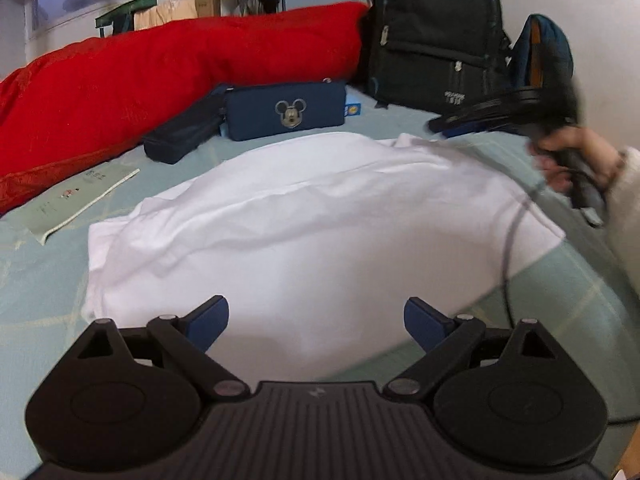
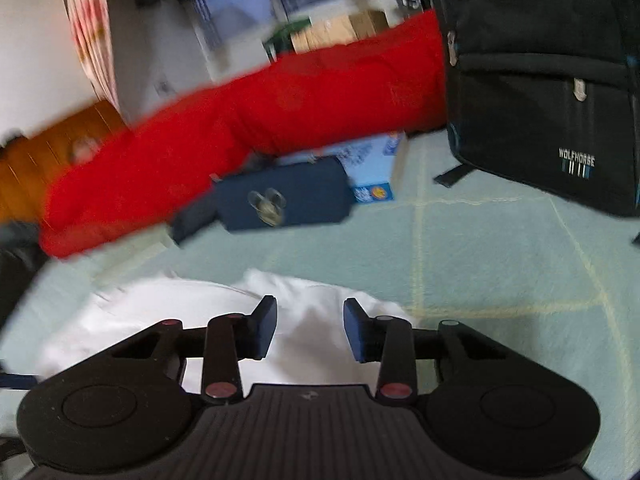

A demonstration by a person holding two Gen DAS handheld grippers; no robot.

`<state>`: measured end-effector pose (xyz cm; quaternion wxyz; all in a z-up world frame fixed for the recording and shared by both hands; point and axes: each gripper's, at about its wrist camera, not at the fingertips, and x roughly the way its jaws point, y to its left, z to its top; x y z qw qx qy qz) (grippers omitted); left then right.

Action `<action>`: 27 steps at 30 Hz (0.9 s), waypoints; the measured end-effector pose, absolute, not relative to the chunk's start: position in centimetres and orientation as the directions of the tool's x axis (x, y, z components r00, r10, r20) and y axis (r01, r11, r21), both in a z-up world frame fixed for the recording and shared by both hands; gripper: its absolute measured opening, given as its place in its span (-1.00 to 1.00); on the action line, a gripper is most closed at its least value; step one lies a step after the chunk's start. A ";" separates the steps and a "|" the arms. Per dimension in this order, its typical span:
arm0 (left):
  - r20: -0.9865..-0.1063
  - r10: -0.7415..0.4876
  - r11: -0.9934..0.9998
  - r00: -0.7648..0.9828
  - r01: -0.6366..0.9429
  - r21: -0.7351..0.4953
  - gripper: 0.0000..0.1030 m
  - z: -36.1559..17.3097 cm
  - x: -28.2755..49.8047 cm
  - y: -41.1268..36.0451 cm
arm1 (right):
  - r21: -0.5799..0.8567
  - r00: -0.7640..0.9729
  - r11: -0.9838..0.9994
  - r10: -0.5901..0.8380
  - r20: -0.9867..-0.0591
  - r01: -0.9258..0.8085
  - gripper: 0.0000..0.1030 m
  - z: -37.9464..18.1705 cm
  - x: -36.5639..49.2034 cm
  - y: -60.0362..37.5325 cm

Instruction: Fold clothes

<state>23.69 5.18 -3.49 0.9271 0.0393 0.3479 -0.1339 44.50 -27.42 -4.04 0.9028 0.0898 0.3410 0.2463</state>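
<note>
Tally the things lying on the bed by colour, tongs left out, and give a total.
White: 1, the white garment
Red: 1, the red quilt
Navy: 2, the Mickey pouch and the dark case
Black: 1, the backpack
Light blue: 1, the small box
Pale green: 1, the booklet
Total: 7

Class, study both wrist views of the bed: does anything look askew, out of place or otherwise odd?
Mostly clutter beside the work. The white garment lies rumpled, its far corner flipped up. A navy pouch, a black backpack and a booklet share the bed with it. Both grippers, left and right, are open and empty.
</note>
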 end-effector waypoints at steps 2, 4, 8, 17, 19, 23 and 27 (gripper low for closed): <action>-0.647 -0.243 0.959 0.722 0.280 -0.047 0.83 -3.4 22.8 5.0 | 0.290 0.623 0.885 0.462 -0.631 -0.363 -0.18 -4.5 45.8 -26.4; -0.644 -0.254 0.958 0.722 0.280 -0.064 0.83 -3.2 22.4 5.2 | 0.274 0.606 0.887 0.456 -0.652 -0.372 -0.56 -4.9 45.8 -25.5; -0.642 -0.250 0.961 0.724 0.268 -0.072 0.83 -3.0 22.6 6.3 | 0.214 0.667 0.915 0.396 -0.631 -0.341 -0.72 -3.9 44.7 -25.5; -0.627 -0.220 0.973 0.747 0.217 -0.083 0.83 -3.1 27.1 9.8 | 0.224 0.683 0.919 0.392 -0.616 -0.325 -0.01 -1.2 41.2 -25.8; -0.632 -0.210 0.977 0.746 0.189 -0.101 0.83 -3.7 28.9 10.9 | 0.216 0.664 0.899 0.428 -0.613 -0.381 0.04 -0.8 39.3 -25.3; -0.665 -0.174 0.984 0.726 0.111 -0.136 0.81 -5.4 32.0 13.3 | 0.200 0.596 0.855 0.483 -0.642 -0.478 0.12 -2.0 35.5 -24.4; -0.661 -0.188 0.981 0.726 0.110 -0.157 0.70 -5.3 30.9 14.9 | 0.194 0.583 0.867 0.458 -0.671 -0.459 0.12 -4.2 32.3 -25.7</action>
